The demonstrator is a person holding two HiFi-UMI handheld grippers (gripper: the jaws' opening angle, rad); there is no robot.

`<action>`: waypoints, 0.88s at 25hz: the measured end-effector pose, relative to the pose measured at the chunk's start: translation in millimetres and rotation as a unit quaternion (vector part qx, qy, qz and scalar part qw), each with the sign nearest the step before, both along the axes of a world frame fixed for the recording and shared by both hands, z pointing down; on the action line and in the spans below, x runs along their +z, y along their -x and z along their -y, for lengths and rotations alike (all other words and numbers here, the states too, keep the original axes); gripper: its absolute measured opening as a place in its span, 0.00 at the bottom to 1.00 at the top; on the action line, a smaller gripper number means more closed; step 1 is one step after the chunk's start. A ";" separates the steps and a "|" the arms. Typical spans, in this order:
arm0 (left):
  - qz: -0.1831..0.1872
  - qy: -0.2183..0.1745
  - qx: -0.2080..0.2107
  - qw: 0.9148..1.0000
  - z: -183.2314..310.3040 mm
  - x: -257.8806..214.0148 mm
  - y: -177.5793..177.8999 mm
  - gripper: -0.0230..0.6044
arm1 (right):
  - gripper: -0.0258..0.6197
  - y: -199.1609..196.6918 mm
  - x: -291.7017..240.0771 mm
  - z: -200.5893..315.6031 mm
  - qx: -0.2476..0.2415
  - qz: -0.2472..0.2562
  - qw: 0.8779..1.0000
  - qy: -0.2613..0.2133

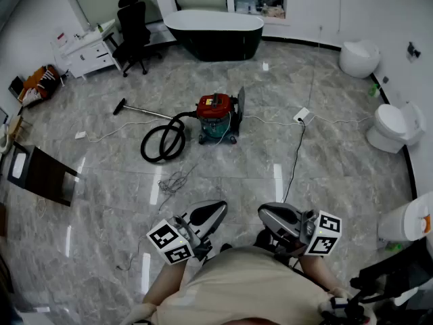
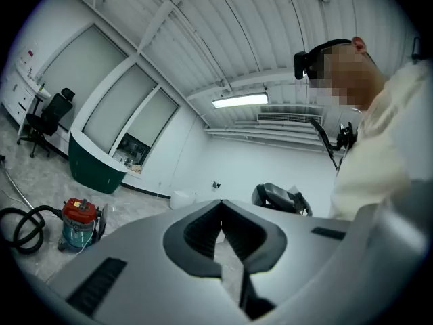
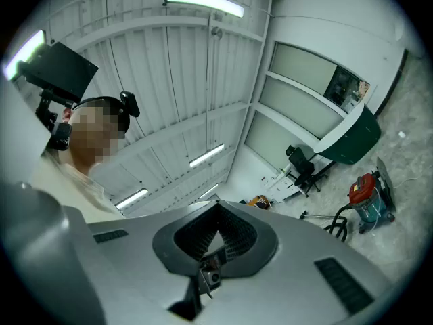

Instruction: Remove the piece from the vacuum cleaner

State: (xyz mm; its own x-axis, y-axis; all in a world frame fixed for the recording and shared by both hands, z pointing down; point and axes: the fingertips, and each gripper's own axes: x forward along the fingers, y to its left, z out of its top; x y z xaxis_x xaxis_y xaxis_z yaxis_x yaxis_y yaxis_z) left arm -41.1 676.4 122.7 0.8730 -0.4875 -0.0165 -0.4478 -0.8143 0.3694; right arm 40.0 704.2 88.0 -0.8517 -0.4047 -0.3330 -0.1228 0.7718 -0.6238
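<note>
Left gripper [image 2: 220, 203]: grey two-jaw tool with a marker cube, held close in front of the person's [image 1: 237, 286] body. Jaws are closed tip to tip with nothing gripped.

Right gripper [image 3: 218, 205]: same make, held just beside the left one. Jaws are likewise fully together and empty.

Floor [image 1: 325, 175]: glossy grey stone-look tiles with thin cables trailing across them.

Vacuum cleaner [image 1: 218, 117]: canister type with a red lid over a teal drum. It stands upright in the middle of the room, ahead of the person and well apart from both grippers.

Hose [image 1: 162, 141]: black, lying in a loose loop on the floor to the left of the canister. One end seems plugged into the canister's front, though the join is too small to be sure of.

Wand [image 1: 142, 110]: thin metal tube with a dark floor head, lying flat beyond the hose loop.

Power strip [image 1: 302, 116]: white, on the floor to the right of the canister.

Bathtub [image 1: 213, 32]: dark shell with a white rim, at the far wall behind the canister.

Office chair [image 1: 133, 24]: black, left of the tub, next to a white cabinet [image 1: 88, 54].

Toilets [image 1: 358, 57]: white, along the right-hand wall.
</note>
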 end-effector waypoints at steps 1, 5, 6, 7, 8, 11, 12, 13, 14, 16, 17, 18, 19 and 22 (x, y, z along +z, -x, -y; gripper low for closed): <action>0.001 0.001 0.002 1.000 -0.7 -0.2 -6.4 0.04 | 0.04 -7.9 2.1 0.9 0.005 -0.001 1.000 0.003; 0.012 -0.002 0.007 1.000 0.8 0.1 -31.6 0.04 | 0.04 -41.3 12.6 7.8 0.032 -0.025 0.999 0.001; 0.017 -0.006 0.008 1.000 4.2 -0.1 -37.8 0.04 | 0.04 -50.6 13.3 11.9 0.040 -0.033 0.999 -0.004; 0.024 -0.010 0.008 1.000 8.9 -0.5 -43.8 0.04 | 0.04 -59.9 12.6 16.6 0.047 -0.037 0.998 -0.010; 0.030 -0.014 0.008 0.999 14.0 -0.6 -49.9 0.04 | 0.04 -68.4 11.2 21.4 0.050 -0.037 0.998 -0.015; 0.040 -0.016 0.012 0.999 24.7 3.8 -69.6 0.04 | 0.04 -88.1 13.5 31.0 0.053 -0.037 0.998 -0.014; 0.040 -0.013 0.015 0.999 27.1 5.5 -77.0 0.04 | 0.04 -93.6 17.4 32.8 0.054 -0.039 0.998 -0.012; 0.039 -0.012 0.017 0.999 29.7 6.7 -84.5 0.04 | 0.04 -98.9 21.6 35.0 0.056 -0.042 0.998 -0.009; 0.038 -0.012 0.019 0.999 32.9 7.5 -91.6 0.04 | 0.04 -103.9 25.0 37.9 0.057 -0.043 0.997 -0.008; 0.038 -0.017 0.020 0.999 40.3 7.2 -105.3 0.04 | 0.04 -113.4 27.2 44.5 0.053 -0.042 0.998 -0.011; 0.039 -0.019 0.020 0.999 43.8 6.5 -112.4 0.04 | 0.04 -118.4 26.3 47.2 0.047 -0.038 0.998 -0.015; 0.039 -0.019 0.018 0.999 47.2 6.0 -119.5 0.04 | 0.04 -123.9 25.2 49.6 0.041 -0.032 0.999 -0.017; 0.040 -0.018 0.016 0.999 50.3 6.1 -126.4 0.04 | 0.04 -129.7 24.7 52.0 0.032 -0.026 0.999 -0.018; 0.042 -0.009 0.001 0.999 59.2 10.1 -144.6 0.04 | 0.04 -145.1 28.2 58.2 0.008 -0.020 1.000 -0.018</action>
